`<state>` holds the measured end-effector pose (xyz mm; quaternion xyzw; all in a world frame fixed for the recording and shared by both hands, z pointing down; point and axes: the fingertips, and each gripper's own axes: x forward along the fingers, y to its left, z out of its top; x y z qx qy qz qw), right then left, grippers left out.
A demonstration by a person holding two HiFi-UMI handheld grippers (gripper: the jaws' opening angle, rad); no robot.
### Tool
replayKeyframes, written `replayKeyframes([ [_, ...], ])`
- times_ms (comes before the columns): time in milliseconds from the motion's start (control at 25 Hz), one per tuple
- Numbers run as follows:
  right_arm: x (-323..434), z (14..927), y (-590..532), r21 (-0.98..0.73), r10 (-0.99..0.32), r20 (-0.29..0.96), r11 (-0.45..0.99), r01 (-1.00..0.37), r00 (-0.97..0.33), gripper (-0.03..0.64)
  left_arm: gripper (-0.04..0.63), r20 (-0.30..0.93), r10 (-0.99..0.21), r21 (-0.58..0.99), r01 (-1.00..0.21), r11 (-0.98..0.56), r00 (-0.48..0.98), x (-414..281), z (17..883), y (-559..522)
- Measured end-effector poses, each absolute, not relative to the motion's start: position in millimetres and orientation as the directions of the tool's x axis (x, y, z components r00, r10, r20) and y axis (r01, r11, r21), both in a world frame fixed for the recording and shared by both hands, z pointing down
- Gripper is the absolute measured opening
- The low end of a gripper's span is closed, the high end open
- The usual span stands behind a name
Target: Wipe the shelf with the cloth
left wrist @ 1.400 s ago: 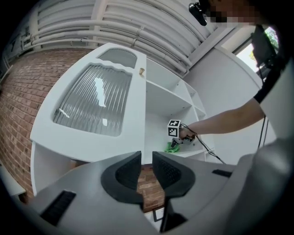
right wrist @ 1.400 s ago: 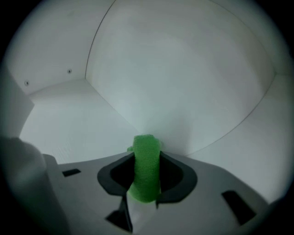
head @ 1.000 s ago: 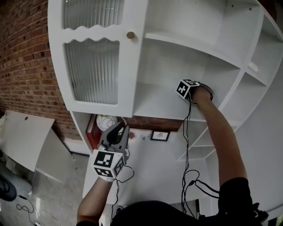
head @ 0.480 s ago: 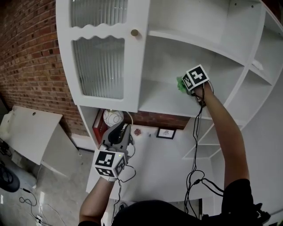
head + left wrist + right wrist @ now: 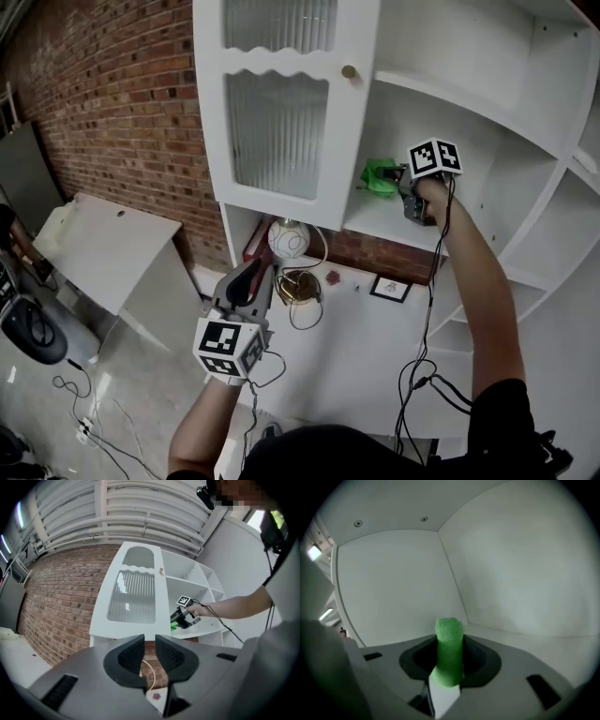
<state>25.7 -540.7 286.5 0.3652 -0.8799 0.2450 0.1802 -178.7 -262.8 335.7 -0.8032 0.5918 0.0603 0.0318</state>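
Note:
A green cloth (image 5: 379,176) is pinched in my right gripper (image 5: 396,180), which is shut on it over the white shelf (image 5: 394,223), just right of the cabinet door. In the right gripper view the cloth (image 5: 449,646) stands up as a thick roll between the jaws of that gripper (image 5: 450,657), facing the shelf's back corner. The left gripper view shows the cloth (image 5: 174,625) and the right gripper (image 5: 181,619) from afar. My left gripper (image 5: 254,274) hangs low in front of the cabinet, jaws together and holding nothing; it shows again in its own view (image 5: 150,649).
A ribbed-glass door (image 5: 281,131) with a brass knob (image 5: 349,71) closes the cabinet's left side. Below the shelf are a round white ball (image 5: 288,239), a gold ring (image 5: 298,286) and a small framed picture (image 5: 389,289). Brick wall (image 5: 122,103) and a white board (image 5: 103,253) lie left.
My right gripper has slid left along the shelf toward the door, and the green cloth has come into sight ahead of it. The left gripper has stayed low.

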Motion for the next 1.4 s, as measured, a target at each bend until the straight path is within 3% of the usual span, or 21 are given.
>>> replayKeyframes([
  [120, 0.7, 298.9, -539.7, -0.334, -0.501, 0.517, 0.629, -0.702, -0.694, 0.117, 0.069, -0.133, -0.957, 0.014, -0.965, -0.262, 0.257, -192.0, 335.5, -252.5],
  [480, 7.2, 325.3, -549.0, -0.201, -0.503, 0.638, 0.622, -0.757, -0.583, 0.117, 0.069, -0.115, -0.963, 0.018, -0.969, -0.247, 0.244, -199.5, 342.4, -248.5],
  [1400, 216.7, 329.0, -529.6, 0.014, -0.63, 0.732, 0.396, -0.918, -0.26, 0.117, 0.069, -0.123, -0.861, 0.021, -0.866, -0.499, 0.493, -85.2, 343.9, -305.3],
])
